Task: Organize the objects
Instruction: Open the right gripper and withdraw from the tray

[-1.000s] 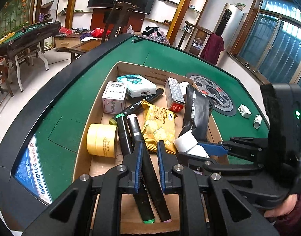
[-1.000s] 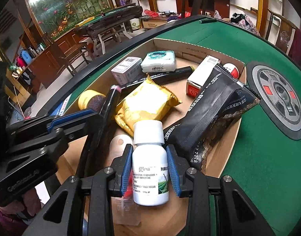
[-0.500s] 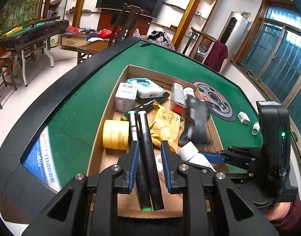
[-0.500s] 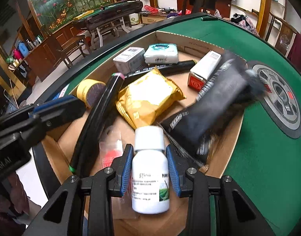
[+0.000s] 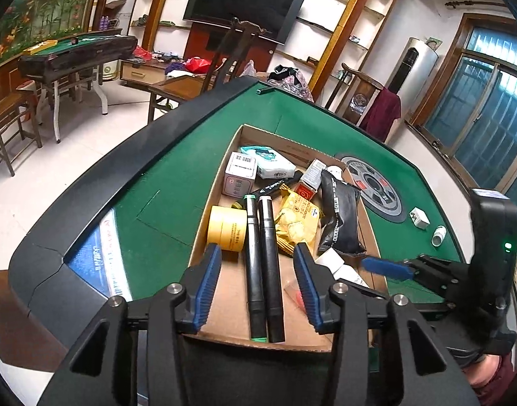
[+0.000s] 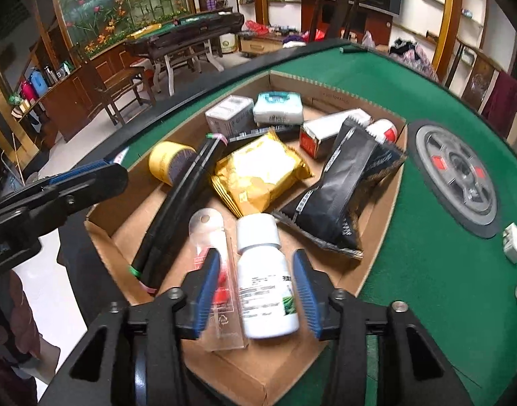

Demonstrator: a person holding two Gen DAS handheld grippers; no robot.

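Nearest, the left gripper (image 5: 257, 282) had its jaws opening, pads clear of the two black markers (image 5: 263, 264), which lay side by side between them on the floor of the cardboard box (image 5: 224, 304), so released, not held. Same story w/ the right gripper (image 6: 255, 291): jaws opening, the white bottle (image 6: 263, 274) lay on its side between the pads w/ a gap each side, beside a clear blister pack (image 6: 211, 270), at the box's near end. Just beyond sat the yellow tape roll (image 5: 227, 227) by the left wall, then the yellow snack bag (image 5: 297, 220) mid-box and the black pouch (image 5: 339, 216) twd the right wall. Far end held a white carton (image 5: 240, 177), a tissue pack (image 5: 268, 164) and a red-and-white carton (image 5: 309, 182). Outside the box, on the green felt to the right, a small white plug (image 5: 419, 218) and a small white vial (image 5: 439, 235) lay apart from the rest. Judging by this, most items were already boxed and markers + bottle just dropped in; prob. those two strays were what remained, tho whether they belong in the box can't be told.
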